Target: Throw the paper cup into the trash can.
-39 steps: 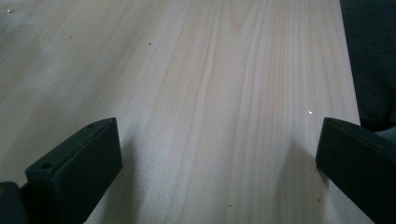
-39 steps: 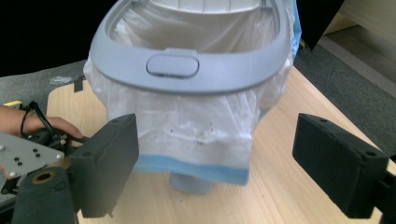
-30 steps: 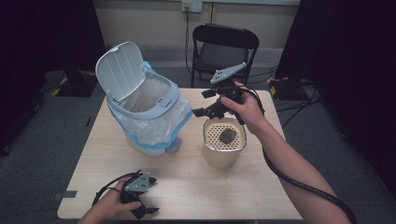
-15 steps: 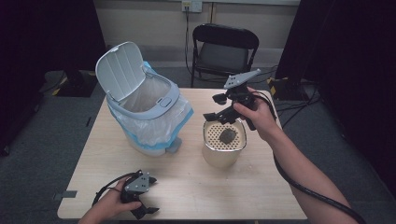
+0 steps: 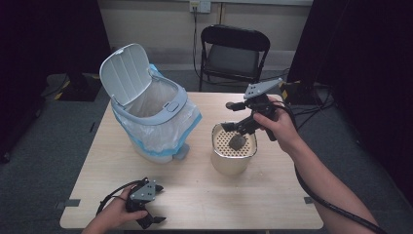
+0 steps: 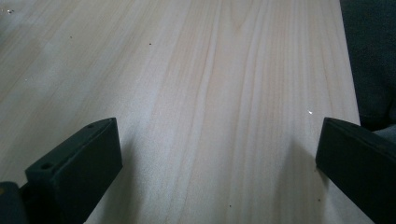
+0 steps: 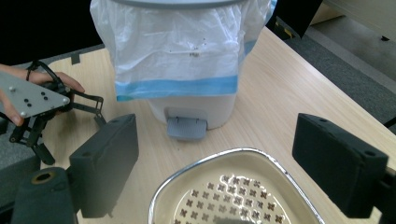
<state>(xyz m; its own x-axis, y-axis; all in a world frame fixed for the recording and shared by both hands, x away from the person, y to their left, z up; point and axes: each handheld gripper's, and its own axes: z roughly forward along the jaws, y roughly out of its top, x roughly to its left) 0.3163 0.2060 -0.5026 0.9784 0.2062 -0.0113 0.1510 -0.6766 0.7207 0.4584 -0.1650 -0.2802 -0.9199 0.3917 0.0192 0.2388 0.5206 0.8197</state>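
A cream pot with a perforated insert stands on the table's right half, and a small dark lump lies on the insert. My right gripper hovers open over the pot's far rim with nothing between its fingers. In the right gripper view the right gripper spreads wide above the pot's rim and looks toward the bin. My left gripper rests open near the table's front edge. In the left gripper view the left gripper has bare wood between its fingers.
A white pedal bin with its lid up and a blue-banded white bag stands left of the pot; its grey pedal faces the pot. A black folding chair stands behind the wooden table. Cables trail off the right side.
My right gripper has shifted right and sunk toward the pot's far rim. The left gripper has stayed where it was.
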